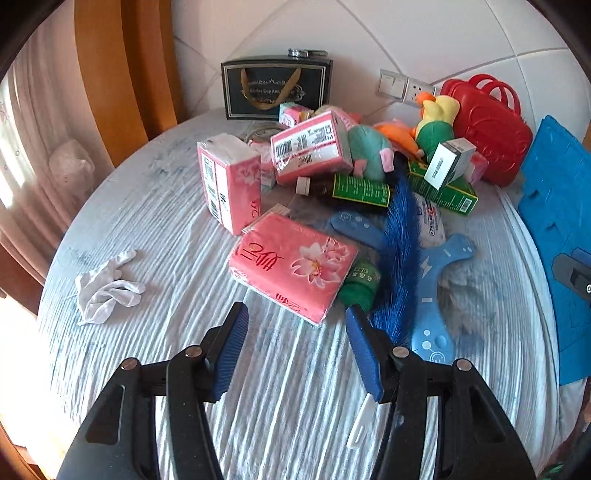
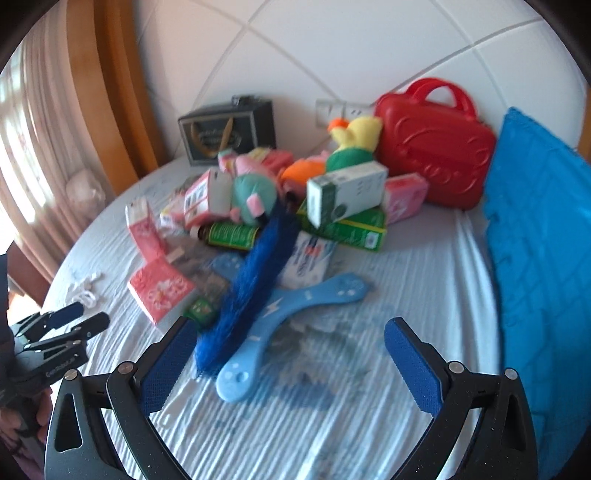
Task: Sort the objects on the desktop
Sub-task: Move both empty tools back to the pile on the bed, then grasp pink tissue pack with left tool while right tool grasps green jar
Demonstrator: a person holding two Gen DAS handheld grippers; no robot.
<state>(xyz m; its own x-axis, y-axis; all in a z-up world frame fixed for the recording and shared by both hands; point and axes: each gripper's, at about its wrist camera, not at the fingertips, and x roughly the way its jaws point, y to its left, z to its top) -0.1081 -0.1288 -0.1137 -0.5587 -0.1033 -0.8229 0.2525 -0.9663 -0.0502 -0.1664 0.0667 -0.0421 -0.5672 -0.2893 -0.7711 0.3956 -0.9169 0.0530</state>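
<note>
Both wrist views look forward and down over their own fingers [image 1: 236, 332] toward the clutter. Both frames share the red case [image 1: 487, 129] at upper right and the blue furry tail [image 2: 255, 280] near centre.

White quilted wall [image 1: 424, 33], wooden frame [image 1: 122, 66], sunlit curtains [image 1: 33, 122], wall sockets [image 1: 400, 86]

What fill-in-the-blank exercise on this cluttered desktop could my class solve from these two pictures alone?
1. The case with two handles standing at the back of the pile is coloured ____.
2. Both the left gripper and the right gripper have jaws that are ____.
3. The furry blue tail lies across a light blue ____-armed boomerang.
4. The crumpled glove lying apart from the pile is coloured ____.

Missing words: red; open; three; white
</note>
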